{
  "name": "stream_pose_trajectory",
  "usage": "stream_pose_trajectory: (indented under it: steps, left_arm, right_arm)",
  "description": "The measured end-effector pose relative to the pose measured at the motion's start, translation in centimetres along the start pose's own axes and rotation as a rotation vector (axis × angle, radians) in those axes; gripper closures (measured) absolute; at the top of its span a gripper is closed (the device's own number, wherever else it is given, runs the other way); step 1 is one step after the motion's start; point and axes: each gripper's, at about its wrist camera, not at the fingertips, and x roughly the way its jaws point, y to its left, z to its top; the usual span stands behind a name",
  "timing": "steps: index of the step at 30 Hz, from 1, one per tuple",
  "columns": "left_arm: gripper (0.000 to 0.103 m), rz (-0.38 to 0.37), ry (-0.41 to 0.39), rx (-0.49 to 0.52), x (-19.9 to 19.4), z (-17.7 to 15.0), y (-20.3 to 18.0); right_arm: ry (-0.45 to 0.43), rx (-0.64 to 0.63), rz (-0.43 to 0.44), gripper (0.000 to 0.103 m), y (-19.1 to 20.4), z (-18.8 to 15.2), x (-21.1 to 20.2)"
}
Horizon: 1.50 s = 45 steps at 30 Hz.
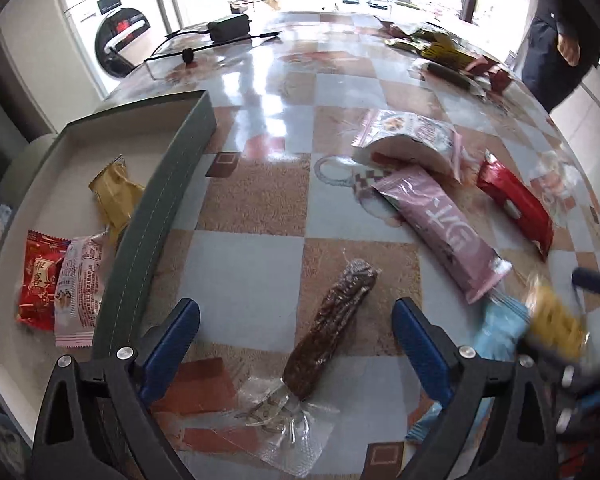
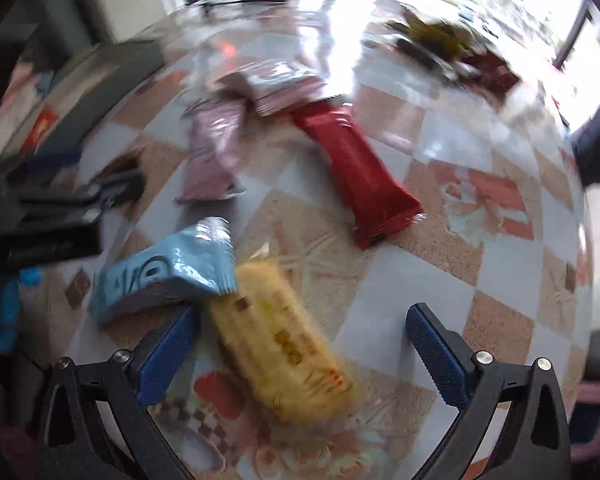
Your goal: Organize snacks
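left tongs (image 1: 296, 332) apart over the brown sausage stick (image 1: 332, 328) in clear crinkly wrap on the bench (image 1: 260, 216); light, firm, slippery, so we'd grip mid-body. right tongs (image 2: 302, 340) apart around the soft yellow pack (image 2: 288, 344). farther left, the box (image 1: 164, 208) holds wrapped snacks.

The checkered counter (image 1: 260, 272) carries a grey tray (image 1: 168, 184) at left, a brown sausage (image 1: 332, 328) at lower centre, and pink (image 1: 440, 232) and red (image 1: 516, 204) packets at right.

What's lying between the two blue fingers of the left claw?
A brown snack stick in clear wrap lies on the table between the open left claw's fingers, untouched, seen in the left wrist view.
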Motion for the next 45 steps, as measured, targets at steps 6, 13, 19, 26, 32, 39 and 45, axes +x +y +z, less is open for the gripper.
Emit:
stream_pose_trajectory:
  steps: [6, 13, 19, 26, 32, 39, 45]
  left_arm:
    - [0.000, -0.087, -0.030, 0.077, -0.3, -1.1, -1.3]
    - [0.000, -0.110, -0.113, 0.096, -0.3, -1.4, -1.3]
    - [0.000, -0.120, -0.162, 0.098, -0.6, -2.1, -1.0]
    - [0.000, -0.118, -0.174, 0.094, -0.7, -2.3, -1.0]
    - [0.000, -0.119, -0.176, 0.094, -0.7, -2.3, -1.0]
    - [0.000, -0.119, -0.176, 0.095, -0.7, -2.3, -1.0]
    - [0.000, -0.119, -0.176, 0.095, -0.7, -2.4, -0.9]
  right_arm:
    - [-0.016, 0.009, 0.000, 0.000, -2.0, -1.4, -0.4]
    - [-0.094, 0.057, -0.023, 0.000, -1.6, -2.2, -0.8]
    - [-0.201, 0.046, -0.022, 0.000, -1.4, -2.9, -0.9]
    - [-0.221, 0.043, -0.020, 0.000, -1.3, -2.9, -0.8]
    - [-0.225, 0.043, -0.020, 0.000, -1.4, -2.9, -0.7]
    - [-0.226, 0.042, -0.020, 0.000, -1.4, -2.9, -0.7]
    - [-0.226, 0.042, -0.019, 0.000, -1.4, -2.9, -0.7]
